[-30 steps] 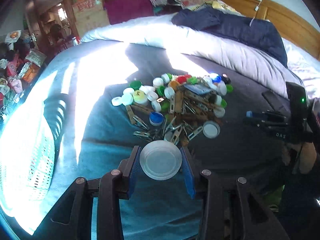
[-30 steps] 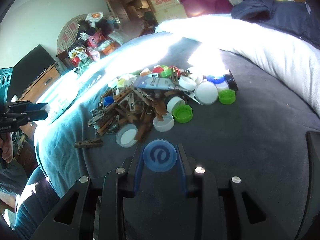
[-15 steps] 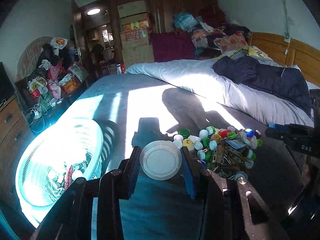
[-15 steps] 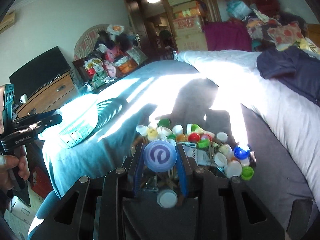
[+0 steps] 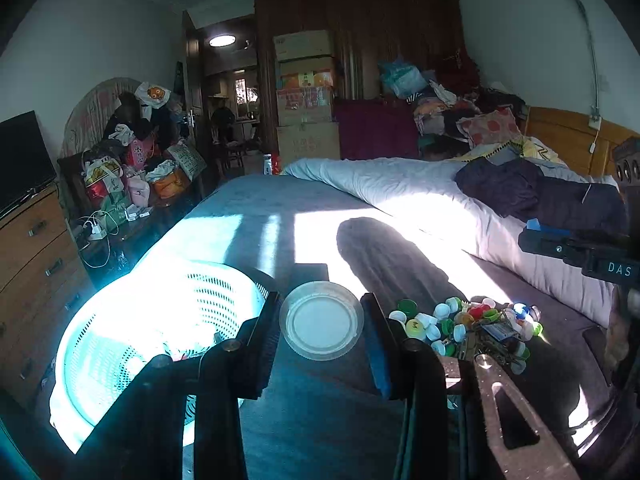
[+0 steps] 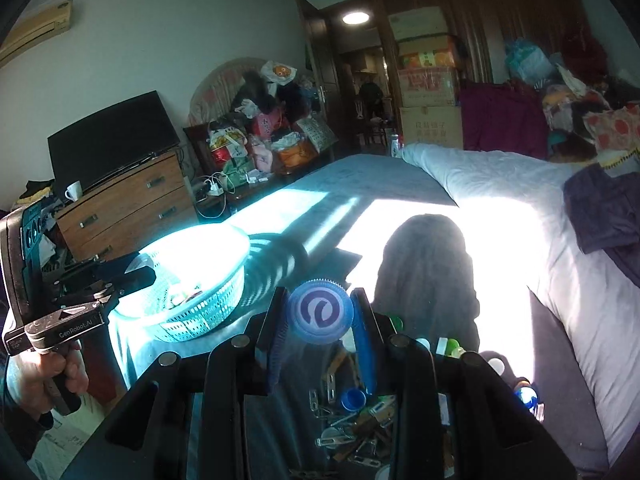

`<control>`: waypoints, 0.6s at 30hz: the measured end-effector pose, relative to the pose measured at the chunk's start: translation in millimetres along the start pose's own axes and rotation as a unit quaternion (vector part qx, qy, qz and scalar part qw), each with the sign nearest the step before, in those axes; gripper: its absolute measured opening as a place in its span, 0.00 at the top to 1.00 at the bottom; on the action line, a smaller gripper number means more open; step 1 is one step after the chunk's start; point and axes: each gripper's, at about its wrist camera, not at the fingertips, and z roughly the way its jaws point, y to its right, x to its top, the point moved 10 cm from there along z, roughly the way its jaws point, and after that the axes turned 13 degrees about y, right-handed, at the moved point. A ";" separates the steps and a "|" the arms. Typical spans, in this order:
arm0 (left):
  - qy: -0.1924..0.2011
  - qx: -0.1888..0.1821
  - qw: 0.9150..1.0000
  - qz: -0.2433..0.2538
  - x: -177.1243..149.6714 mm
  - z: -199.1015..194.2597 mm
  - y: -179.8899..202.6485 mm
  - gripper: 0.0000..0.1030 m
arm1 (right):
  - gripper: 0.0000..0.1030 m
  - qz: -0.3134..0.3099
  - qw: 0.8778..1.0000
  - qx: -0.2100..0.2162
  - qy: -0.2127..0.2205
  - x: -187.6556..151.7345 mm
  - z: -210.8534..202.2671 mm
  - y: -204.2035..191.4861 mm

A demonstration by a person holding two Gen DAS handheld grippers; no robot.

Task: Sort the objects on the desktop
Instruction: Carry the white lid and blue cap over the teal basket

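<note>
My left gripper (image 5: 322,322) is shut on a large clear plastic lid (image 5: 321,321), held above the bed beside the white mesh basket (image 5: 160,320). My right gripper (image 6: 320,316) is shut on a blue bottle cap (image 6: 321,312) with a white swirl, held above the pile. The pile of bottle caps and clothespins (image 5: 468,328) lies on the grey bedspread to the right of the left gripper; part of the pile (image 6: 356,420) shows under the right gripper. The basket (image 6: 200,280) stands left of the right gripper and holds a few small items.
A rolled white duvet (image 5: 440,200) and dark clothes (image 5: 540,196) lie along the bed's right side. A wooden dresser (image 6: 128,200) with a TV stands left of the bed. The other hand-held gripper (image 6: 72,300) is at the far left, next to the basket.
Both grippers have risen and tilted up from the pile, each still holding its piece. The left one has swung left toward the basket, which has come into view.
</note>
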 end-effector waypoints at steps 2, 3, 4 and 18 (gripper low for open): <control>0.006 0.008 1.000 -0.003 6.3 -1.7 -13.2 0.61 | 0.72 -0.010 1.000 0.008 0.002 10.6 7.6 -12.2; 0.008 0.013 1.000 -0.004 9.3 -2.2 -20.6 0.61 | 0.72 -0.015 1.000 0.013 0.002 16.5 11.8 -18.3; 0.009 0.020 1.000 -0.004 12.3 -2.1 -28.3 0.61 | 0.72 -0.020 1.000 0.017 0.004 22.6 16.0 -24.5; -0.015 0.108 0.994 -0.014 38.6 -2.3 -157.0 0.61 | 0.72 -0.063 0.995 0.083 0.010 90.2 87.6 -122.8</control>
